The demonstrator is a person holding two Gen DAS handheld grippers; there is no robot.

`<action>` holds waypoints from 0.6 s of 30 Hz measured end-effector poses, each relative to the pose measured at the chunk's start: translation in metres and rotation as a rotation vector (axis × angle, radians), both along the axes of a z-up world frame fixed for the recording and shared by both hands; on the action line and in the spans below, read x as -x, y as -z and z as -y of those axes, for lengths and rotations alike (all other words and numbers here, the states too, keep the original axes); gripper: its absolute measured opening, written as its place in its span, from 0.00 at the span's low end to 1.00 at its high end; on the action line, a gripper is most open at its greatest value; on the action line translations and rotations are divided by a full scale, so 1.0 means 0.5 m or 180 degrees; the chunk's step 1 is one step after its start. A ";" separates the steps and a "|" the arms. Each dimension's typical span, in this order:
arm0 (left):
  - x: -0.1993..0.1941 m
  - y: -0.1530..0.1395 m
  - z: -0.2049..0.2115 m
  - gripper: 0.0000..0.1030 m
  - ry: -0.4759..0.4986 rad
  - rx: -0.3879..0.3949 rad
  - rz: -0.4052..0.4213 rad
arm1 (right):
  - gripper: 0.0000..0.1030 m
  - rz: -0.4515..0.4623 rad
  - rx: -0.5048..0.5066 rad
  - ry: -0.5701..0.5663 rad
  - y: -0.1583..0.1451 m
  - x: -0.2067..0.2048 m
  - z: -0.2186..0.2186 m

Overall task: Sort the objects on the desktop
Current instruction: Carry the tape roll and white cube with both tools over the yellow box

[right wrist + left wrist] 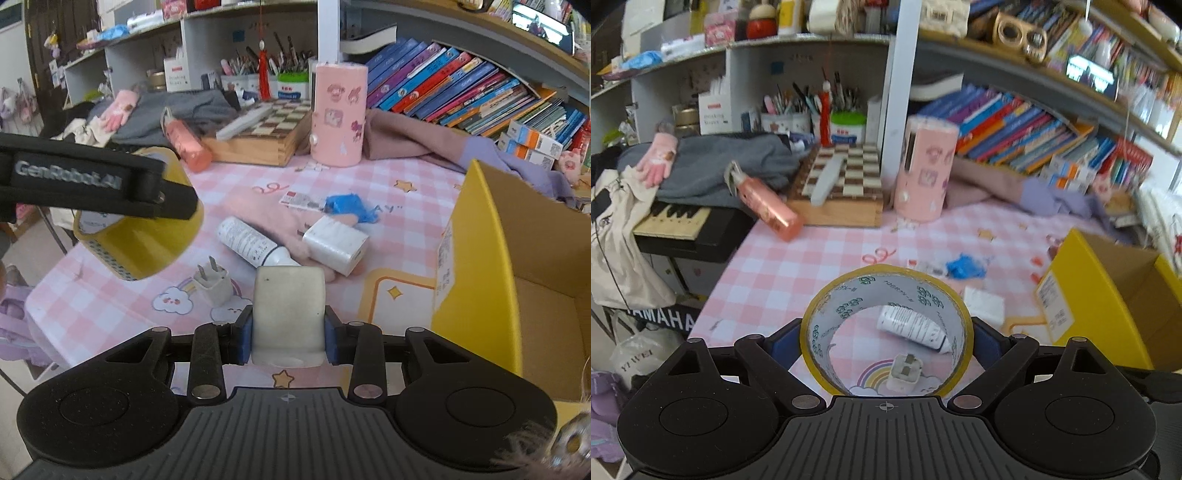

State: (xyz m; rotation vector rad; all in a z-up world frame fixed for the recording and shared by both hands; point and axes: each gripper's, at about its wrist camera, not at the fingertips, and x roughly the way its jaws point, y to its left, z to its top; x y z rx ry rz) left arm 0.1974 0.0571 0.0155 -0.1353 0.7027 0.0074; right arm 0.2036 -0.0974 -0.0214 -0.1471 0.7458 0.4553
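- Two views, left wrist first: the left claw [885, 334] was clamped across a yellow tape roll [885, 328], held up off the pink checked worktop [783, 269]. Through its hole I could see a white tube [912, 326] and a small plug [904, 373].
- Right wrist: the right claw [289, 334] was pinched on a white block [289, 314], lifted above the worktop, with a yellow cardboard box [476, 258] just to the right.
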 end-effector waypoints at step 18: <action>0.225 -0.054 0.003 0.90 0.0126 0.0253 0.0172 | 0.32 -0.0010 -0.0238 0.0253 -0.077 0.190 0.064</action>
